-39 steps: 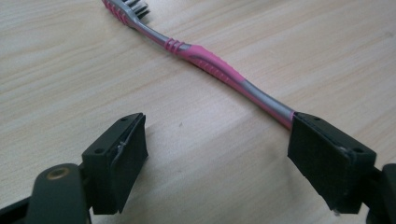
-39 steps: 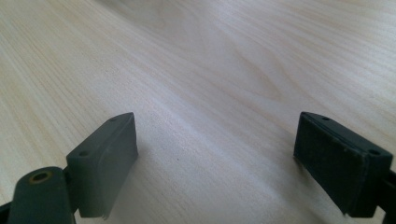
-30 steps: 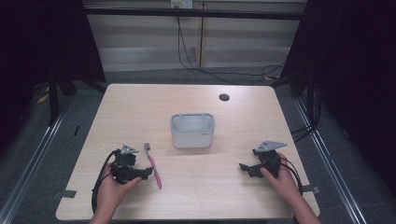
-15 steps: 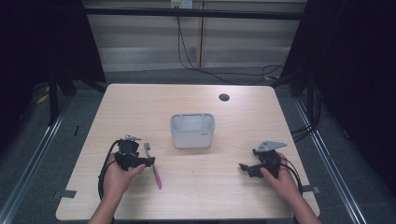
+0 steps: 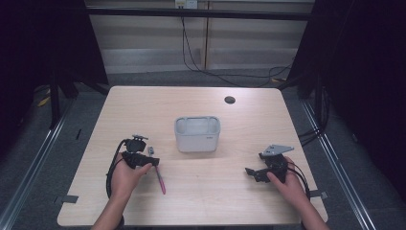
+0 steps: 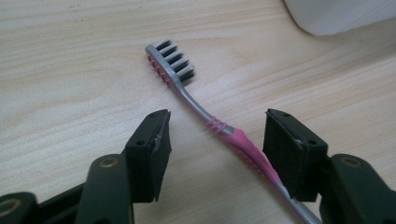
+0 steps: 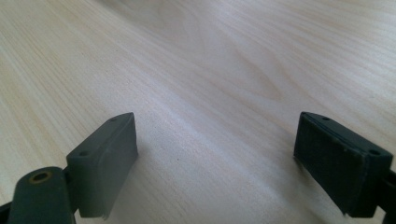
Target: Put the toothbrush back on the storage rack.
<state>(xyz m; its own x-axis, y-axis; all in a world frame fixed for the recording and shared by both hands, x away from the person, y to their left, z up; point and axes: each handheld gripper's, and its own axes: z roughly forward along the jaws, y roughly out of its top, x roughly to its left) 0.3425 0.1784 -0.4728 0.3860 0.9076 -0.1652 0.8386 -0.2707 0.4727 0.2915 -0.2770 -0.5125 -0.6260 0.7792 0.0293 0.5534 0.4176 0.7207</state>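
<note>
On the table's (image 5: 239, 120) near-left side the left hand (image 5: 125, 175) comes in from the bottom edge, forearm angled slightly inward, wrist low. It carries the left gripper (image 5: 154, 163) level-ish, jaws pointing toward table centre, cable looping back along the wrist.

Left gripper view: the left gripper (image 6: 215, 144) straddles the toothbrush (image 6: 219, 128), which lies flat on the wood. Brush runs diagonally between the jaws: grey head with dark bristles ahead of the tips, pink grip section passing close by the right-hand pad (image 6: 289, 154) and possibly touching it, can't tell. Left-hand pad stands clear of the handle. Jaws have just been closing, roughly half spread now, brush between them, no squeeze on it visible. So: not gripping, still parted.

High view: toothbrush (image 5: 160, 179) sticks out from under the left gripper toward the near edge, pink end nearest the person. Grey bin (image 5: 197, 134) sits mid-table, beyond and to the right of the brush, apart from it. Its white corner shows at top right of the left gripper view.

Right hand (image 5: 287, 182) rests near-right on the table, forearm from the bottom right corner, holding the right gripper (image 5: 251, 171) low, jaws aimed left toward table centre, grey plate on top. Right gripper view: right gripper (image 7: 215, 163) jaws spread wide, bare wood between them, nothing held.

Small dark disc (image 5: 230, 99) lies far side, well apart from both hands.
</note>
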